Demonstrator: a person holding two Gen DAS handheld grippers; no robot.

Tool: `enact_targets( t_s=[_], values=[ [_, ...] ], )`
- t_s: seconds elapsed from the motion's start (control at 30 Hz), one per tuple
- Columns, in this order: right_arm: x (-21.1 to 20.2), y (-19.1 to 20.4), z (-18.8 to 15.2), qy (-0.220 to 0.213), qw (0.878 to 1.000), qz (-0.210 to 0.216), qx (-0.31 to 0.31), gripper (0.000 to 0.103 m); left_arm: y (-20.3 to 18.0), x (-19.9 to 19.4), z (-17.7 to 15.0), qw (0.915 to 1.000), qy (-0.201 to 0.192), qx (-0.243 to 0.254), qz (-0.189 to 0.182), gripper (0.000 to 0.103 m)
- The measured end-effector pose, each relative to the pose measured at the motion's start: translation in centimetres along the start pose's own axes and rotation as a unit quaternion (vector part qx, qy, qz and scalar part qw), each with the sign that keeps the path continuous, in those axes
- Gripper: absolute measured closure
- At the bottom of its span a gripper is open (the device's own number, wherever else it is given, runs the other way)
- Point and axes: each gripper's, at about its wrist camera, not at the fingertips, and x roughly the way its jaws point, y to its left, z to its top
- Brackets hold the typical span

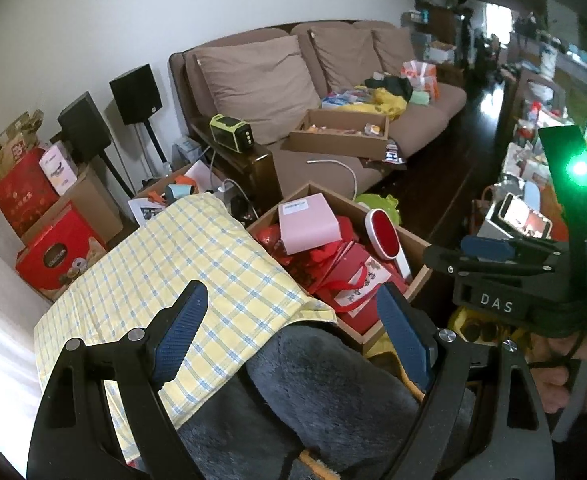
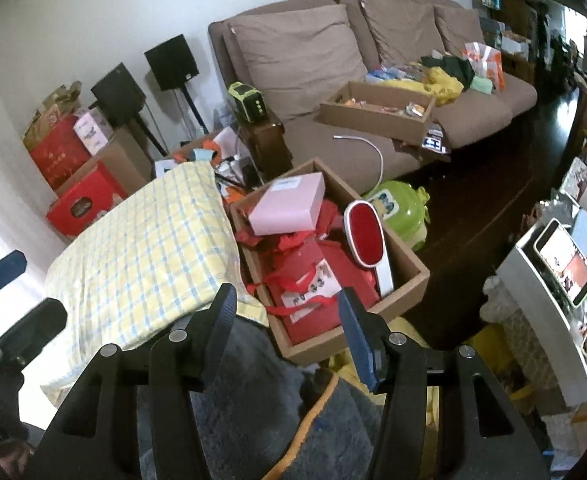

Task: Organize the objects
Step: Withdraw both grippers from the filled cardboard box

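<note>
A cardboard box [image 1: 417, 240] [image 2: 409, 280] holds red gift bags, a pink box [image 1: 307, 222] [image 2: 289, 202] and a red lint brush [image 1: 385, 236] [image 2: 367, 236]. Left of it lies a yellow checked pillow [image 1: 161, 256] [image 2: 145, 248] over a grey fleece blanket [image 1: 317, 392] [image 2: 253, 412]. My left gripper [image 1: 289, 328] is open and empty, hovering over the pillow's edge and blanket. My right gripper [image 2: 285, 324] is open and empty above the blanket, at the box's near corner; it also shows at the right of the left wrist view [image 1: 493, 252].
A brown sofa [image 1: 333, 80] [image 2: 373, 48] carries a second cardboard box [image 1: 339, 132] [image 2: 377, 110], clothes and bags. Red gift boxes [image 1: 53, 256] and black speakers [image 1: 135, 94] stand at left. A green toy [image 2: 401, 212] lies on the dark floor. A phone [image 2: 565, 264] leans at right.
</note>
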Motion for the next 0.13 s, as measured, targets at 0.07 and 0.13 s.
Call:
enact_targets(
  t_s=[0.07,0.13],
  values=[
    [0.10,-0.11,0.20,0.000,1.000,-0.003,0.006,0.049,0.28,0.43,0.34,1.0000,0.005,0.004,-0.003,0.018],
    [0.05,-0.27,0.66,-0.004,1.000,-0.010,0.011,0.049,0.63,1.04,0.80,0.9999,0.010,0.008,-0.007,0.018]
  ],
)
